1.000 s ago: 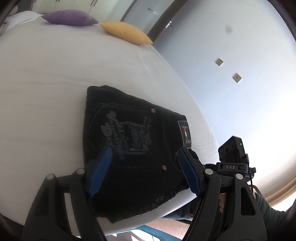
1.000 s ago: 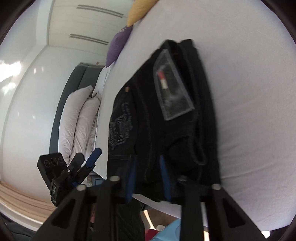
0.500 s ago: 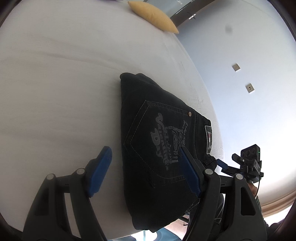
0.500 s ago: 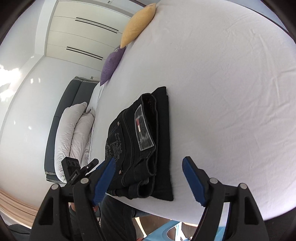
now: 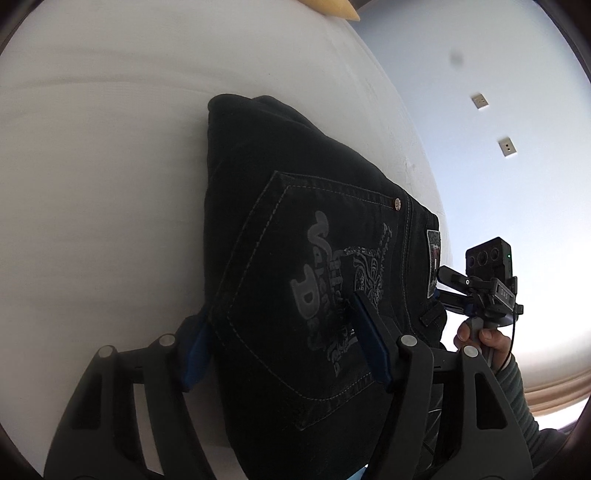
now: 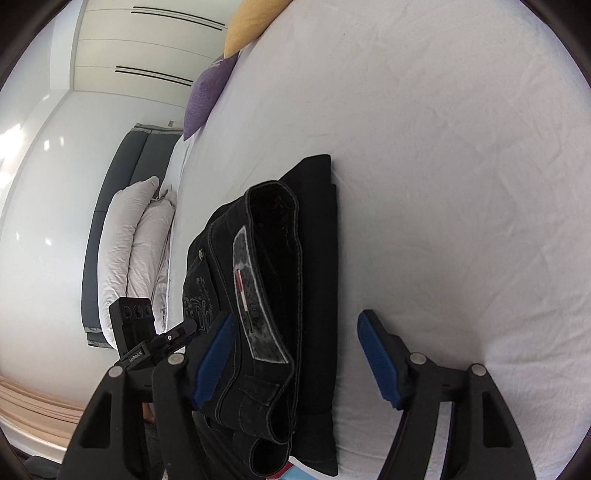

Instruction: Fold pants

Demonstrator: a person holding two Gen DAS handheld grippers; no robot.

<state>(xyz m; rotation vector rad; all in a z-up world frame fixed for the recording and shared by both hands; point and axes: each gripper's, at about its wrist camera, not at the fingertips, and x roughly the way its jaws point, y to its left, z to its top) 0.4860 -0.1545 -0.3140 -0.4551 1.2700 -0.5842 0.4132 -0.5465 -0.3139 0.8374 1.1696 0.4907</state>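
Observation:
Black folded jeans lie on the white bed, back pocket with grey print facing up. My left gripper straddles their left side: one blue pad sits at the fold's edge on the sheet, the other rests over the pocket. Its jaws are closing with the denim between them. In the right wrist view the jeans show their waistband and label. My right gripper spans that waistband end, its jaws closing; the right pad is apart from the cloth over bare sheet.
A yellow pillow and a purple pillow lie at the far end of the bed. White pillows lean on a dark headboard. The bed's near edge runs just under the jeans. A hand holds the right gripper's handle.
The right gripper let go of the jeans, opened wide and drew back. The left gripper dropped down and shifted, so its pads now stand around the jeans' left side.

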